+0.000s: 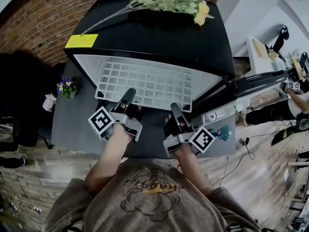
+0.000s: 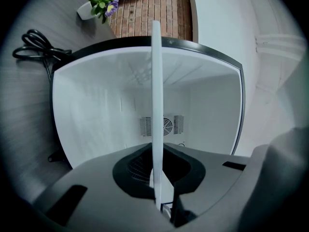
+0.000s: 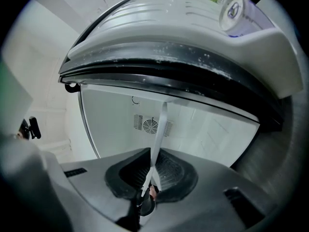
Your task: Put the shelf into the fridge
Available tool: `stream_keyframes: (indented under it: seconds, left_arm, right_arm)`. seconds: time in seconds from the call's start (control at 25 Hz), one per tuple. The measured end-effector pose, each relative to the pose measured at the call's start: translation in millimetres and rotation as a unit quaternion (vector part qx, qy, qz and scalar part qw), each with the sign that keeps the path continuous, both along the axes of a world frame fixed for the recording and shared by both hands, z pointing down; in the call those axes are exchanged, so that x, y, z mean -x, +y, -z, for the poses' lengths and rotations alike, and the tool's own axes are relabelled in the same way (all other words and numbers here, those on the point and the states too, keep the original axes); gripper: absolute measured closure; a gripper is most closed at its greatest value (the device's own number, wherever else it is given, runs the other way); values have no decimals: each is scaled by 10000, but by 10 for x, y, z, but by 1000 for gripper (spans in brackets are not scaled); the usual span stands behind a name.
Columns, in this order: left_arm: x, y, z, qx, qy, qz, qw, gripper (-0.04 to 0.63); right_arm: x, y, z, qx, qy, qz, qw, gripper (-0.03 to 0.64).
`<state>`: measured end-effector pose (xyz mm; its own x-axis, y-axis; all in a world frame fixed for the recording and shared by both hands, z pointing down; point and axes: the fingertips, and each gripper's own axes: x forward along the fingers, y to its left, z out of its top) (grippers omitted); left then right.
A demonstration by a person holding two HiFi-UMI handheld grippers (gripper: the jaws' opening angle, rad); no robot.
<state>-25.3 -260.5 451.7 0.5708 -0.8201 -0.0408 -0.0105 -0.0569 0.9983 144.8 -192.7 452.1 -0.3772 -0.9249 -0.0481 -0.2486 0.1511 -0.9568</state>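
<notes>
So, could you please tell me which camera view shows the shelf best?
The head view: it looks down on the white grid shelf, showing its lattice, with the far part inside the fridge. Both gripper views catch it edge-on, as only a thin white strip up the middle of the picture.

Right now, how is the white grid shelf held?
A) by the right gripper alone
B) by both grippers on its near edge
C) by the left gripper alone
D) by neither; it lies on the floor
B: the left gripper and the right gripper each clamp the near edge of the shelf at the open front of the fridge.
</notes>
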Motion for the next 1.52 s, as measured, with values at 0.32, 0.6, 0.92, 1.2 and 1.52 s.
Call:
stream_keyframes:
  seconds: [0.32, 0.6, 0.92, 1.2, 1.52]
  left_arm:
    - [-35, -125, 14, 3, 12, -6, 10000, 546]
    - [-47, -170, 10, 24, -3, -13, 10000, 546]
    - [-46, -150, 21, 120, 78, 7, 9999, 546]
    - [40, 1, 6, 175, -22, 117, 9998, 546]
    - [98, 173, -20, 183, -69, 195, 9996, 546]
  right_arm:
    - [-35, -116, 1, 85, -51, -117, 9999, 584]
    - [-59, -156, -11, 130, -29, -177, 9998, 583]
    - [-71, -142, -13, 220, 46, -250, 9994, 583]
    - [-87, -128, -33, 433, 0, -326, 9985, 591]
    - [-78, -118, -24, 381, -287, -396, 9981, 591]
